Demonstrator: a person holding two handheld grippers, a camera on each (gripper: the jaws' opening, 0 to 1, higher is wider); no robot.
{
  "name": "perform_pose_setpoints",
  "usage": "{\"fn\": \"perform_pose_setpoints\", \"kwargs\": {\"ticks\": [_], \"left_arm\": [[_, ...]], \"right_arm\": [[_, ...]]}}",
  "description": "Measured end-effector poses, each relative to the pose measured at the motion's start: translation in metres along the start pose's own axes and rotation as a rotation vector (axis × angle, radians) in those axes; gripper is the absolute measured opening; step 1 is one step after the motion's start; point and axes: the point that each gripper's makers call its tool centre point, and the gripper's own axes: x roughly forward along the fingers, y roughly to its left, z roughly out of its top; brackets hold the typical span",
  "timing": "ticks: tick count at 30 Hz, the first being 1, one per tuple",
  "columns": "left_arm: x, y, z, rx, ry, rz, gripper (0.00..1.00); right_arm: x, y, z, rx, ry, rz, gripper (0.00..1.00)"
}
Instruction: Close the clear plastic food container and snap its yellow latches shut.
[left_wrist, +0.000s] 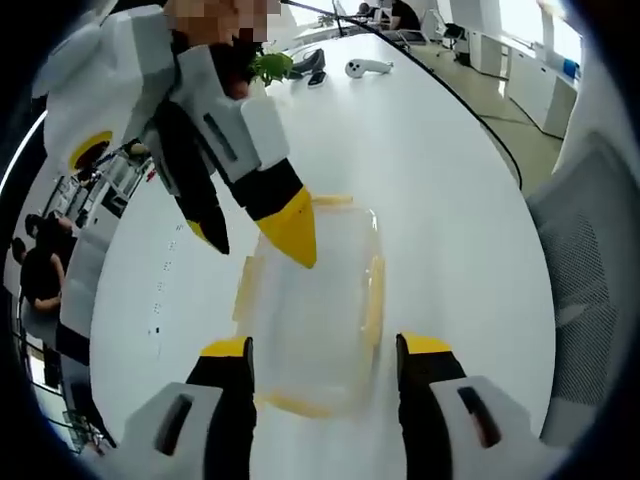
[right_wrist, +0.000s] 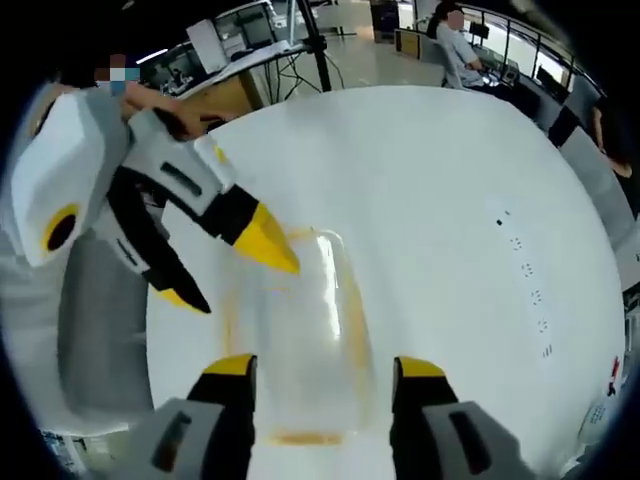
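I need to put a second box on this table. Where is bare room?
Bare white table lies beyond the clear container, toward the white controller, and beside the container's side facing the grey chair. It's crowded at the container, between both hand-held grippers.

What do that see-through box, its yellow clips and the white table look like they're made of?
Box: clear, glossy plastic, since the table shows through it. Yellow clips: probably translucent plastic, though blurred. Table: smooth white top with soft reflections, maybe laminate; I can't tell for certain.
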Motion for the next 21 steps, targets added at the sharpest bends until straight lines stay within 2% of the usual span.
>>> {"fn": "perform_pose_setpoints", "kwargs": {"ticks": [10,21], "left_arm": [[0.000,0.016,-0.016,-0.028,0.023,-0.013,0.68],[0.011,0.017,-0.024,-0.003,0.060,-0.050,0.76]], "right_arm": [[0.001,0.011,-0.009,-0.049,0.007,-0.021,0.60],[0.002,0.021,-0.026,-0.081,0.024,-0.058,0.65]]}}
